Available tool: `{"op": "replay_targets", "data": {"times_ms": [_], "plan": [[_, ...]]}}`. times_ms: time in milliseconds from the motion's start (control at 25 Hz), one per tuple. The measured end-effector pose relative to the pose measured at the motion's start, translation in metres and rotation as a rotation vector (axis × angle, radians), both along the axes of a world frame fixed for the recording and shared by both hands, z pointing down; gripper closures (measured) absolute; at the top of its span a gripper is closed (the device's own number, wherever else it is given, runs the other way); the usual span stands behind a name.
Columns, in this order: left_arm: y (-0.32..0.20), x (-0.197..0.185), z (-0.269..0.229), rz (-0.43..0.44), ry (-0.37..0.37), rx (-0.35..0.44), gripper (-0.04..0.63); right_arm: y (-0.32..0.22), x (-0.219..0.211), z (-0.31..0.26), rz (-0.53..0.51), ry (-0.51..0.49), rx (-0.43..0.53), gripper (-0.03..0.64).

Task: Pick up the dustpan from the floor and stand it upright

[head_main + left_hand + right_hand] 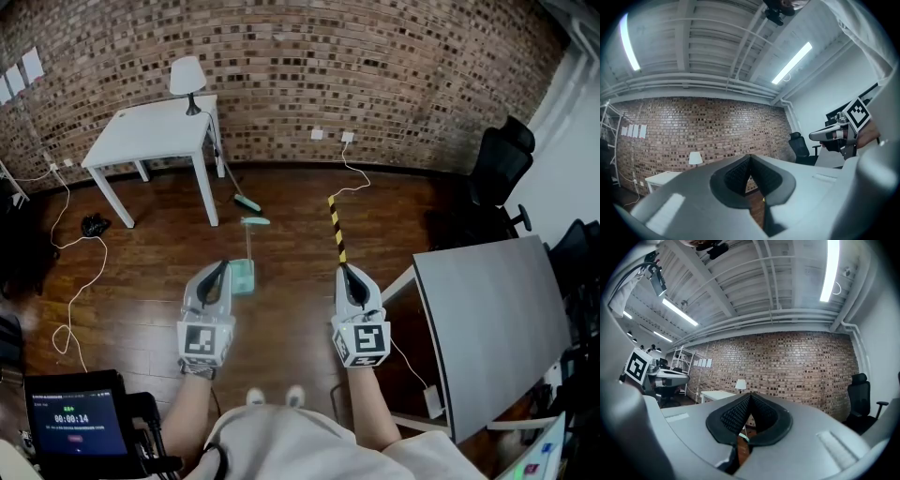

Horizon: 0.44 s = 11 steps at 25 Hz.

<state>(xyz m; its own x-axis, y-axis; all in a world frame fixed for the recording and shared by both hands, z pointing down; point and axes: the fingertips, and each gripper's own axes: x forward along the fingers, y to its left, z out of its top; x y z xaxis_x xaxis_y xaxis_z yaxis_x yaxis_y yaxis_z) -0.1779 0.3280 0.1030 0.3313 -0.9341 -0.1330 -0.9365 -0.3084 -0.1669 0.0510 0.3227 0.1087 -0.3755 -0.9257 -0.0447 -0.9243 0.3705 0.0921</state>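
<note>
A teal dustpan [243,277] lies flat on the wooden floor, its long thin handle [249,242] running away from me to a teal grip [254,222]. In the head view my left gripper [223,266] hovers just left of the pan, shut with nothing in it. My right gripper [343,269] is held well to the right of the dustpan, also shut and empty. Both gripper views look level at the brick wall, with the dark pads [740,174] [740,413] meeting at the tip. The right gripper [837,134] also shows in the left gripper view.
A teal broom [236,190] leans by the white table [150,136] that bears a lamp [187,79]. A yellow-black striped strip [335,228] lies on the floor. A grey desk [497,319] and a black office chair [502,164] stand at right. Cables [80,272] trail at left.
</note>
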Motion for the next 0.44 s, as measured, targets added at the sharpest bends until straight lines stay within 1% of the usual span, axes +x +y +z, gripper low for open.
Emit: {"op": "replay_targets", "data": {"times_ms": [240,440], "plan": [[-0.003,0.004,0.0053,0.006,-0.012,0.002,0.6,-0.0027,0.0011,0.0027,-0.001,0.007,0.003,0.606],[-0.0057,0.0001,0.0052,0.011,-0.011,-0.001,0.6,-0.0049,-0.0034,0.0042,0.0,0.005,-0.001,0.606]]}}
